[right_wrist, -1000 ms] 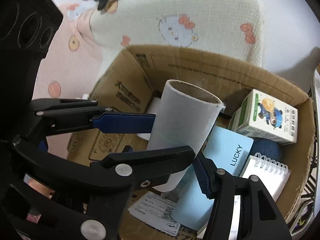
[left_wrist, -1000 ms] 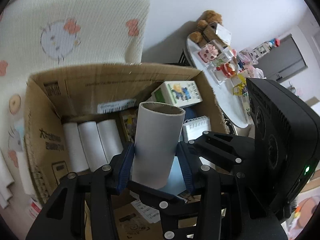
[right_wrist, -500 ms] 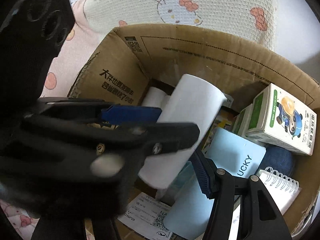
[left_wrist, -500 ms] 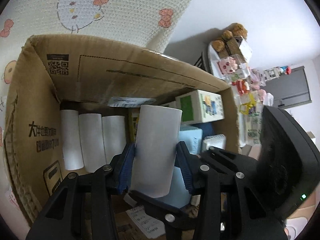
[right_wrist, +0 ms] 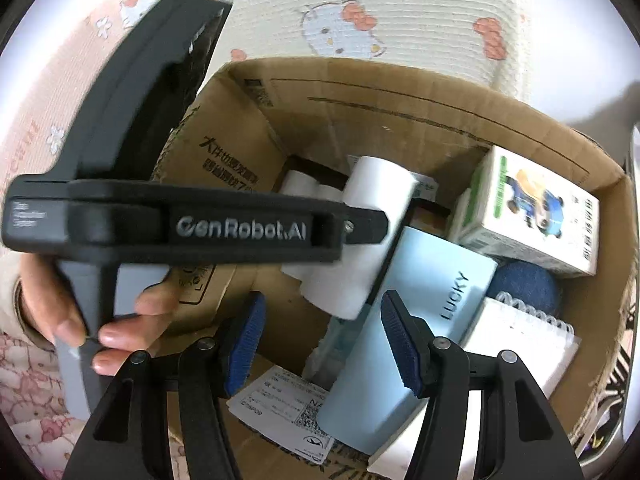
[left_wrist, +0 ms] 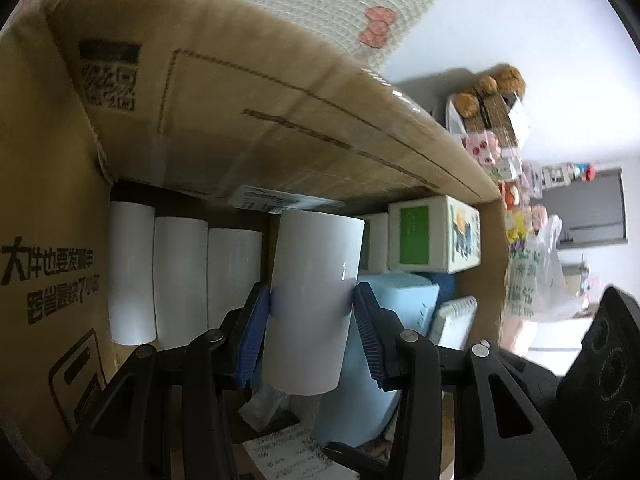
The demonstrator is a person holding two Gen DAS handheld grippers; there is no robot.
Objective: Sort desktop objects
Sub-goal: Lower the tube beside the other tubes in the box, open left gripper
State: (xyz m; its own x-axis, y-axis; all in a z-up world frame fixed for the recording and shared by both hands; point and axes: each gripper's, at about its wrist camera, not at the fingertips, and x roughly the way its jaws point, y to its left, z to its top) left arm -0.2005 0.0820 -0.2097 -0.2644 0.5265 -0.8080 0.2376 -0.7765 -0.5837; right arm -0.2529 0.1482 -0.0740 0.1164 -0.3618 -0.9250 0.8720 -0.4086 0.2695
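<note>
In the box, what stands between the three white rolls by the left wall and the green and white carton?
The white roll that the left tool grips stands there, as the left wrist view shows. Behind it a dark gap and a second small carton partly show.

A pink cartoon-print bedcover (right_wrist: 44, 128) fills the left of the right wrist view. On it sit an open cardboard box (right_wrist: 400, 92) at centre and a cream waffle-knit cushion (right_wrist: 420, 20) behind, at the top.
</note>
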